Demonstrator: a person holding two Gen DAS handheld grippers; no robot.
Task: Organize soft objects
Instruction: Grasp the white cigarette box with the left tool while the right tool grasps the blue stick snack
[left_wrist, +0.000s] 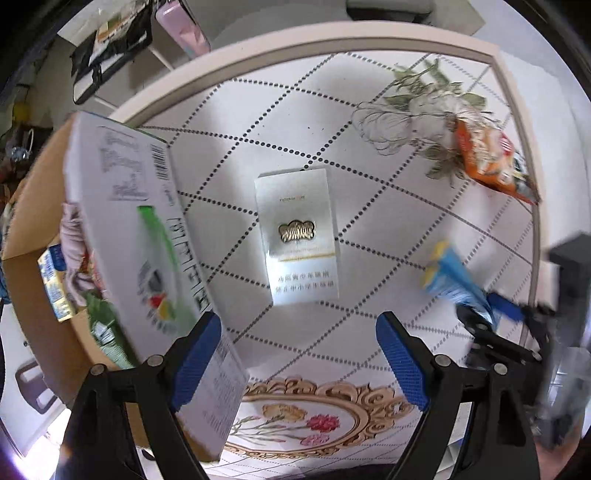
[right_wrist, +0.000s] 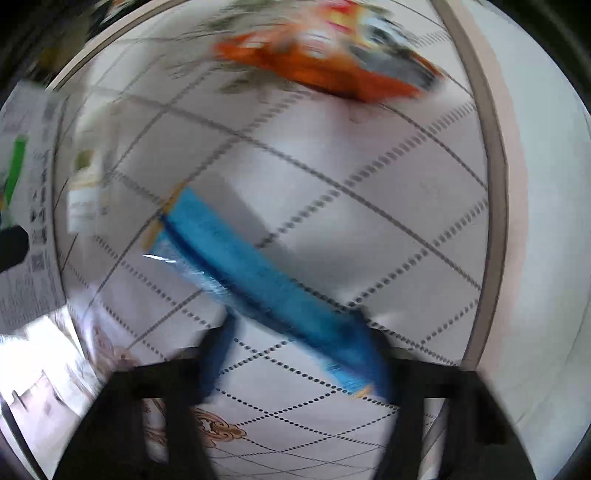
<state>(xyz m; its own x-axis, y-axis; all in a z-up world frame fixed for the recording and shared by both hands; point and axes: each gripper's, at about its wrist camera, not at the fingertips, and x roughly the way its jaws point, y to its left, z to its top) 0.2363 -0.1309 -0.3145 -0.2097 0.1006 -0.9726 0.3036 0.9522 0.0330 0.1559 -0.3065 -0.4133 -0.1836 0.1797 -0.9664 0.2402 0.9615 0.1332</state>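
Left of scene: cardboard box (left_wrist: 29, 229) standing open, with a pink cloth (left_wrist: 74, 236) and small packs inside. White printed flap (left_wrist: 122, 221) leaning out over the table (left_wrist: 369, 110), touching the left finger of the left gripper (left_wrist: 295, 354).

Left gripper: jaws spread wide, nothing between them, hovering over the near edge of the table. Risk: snagging the flap on any move toward the left and tipping or dragging the box. Clear the flap first.

Centre: flat white pack (left_wrist: 297, 236) lying on the table, apart from both grippers. Probably rigid, so confirm before sorting it with soft goods.

Right: blue packet (right_wrist: 251, 266) at the right gripper (right_wrist: 295, 354), running diagonally from its right finger out toward the far left. Heavy blur here; cannot tell whether the jaws are pinched on it or merely against it. Risk: with only a corner hold, if any, expect a limp film packet to swing, slip out or clip the flap on the way to the box. Slow the transfer.

Far right: orange snack bag (left_wrist: 491, 162) near the table edge. Avoid nudging it off when reaching.
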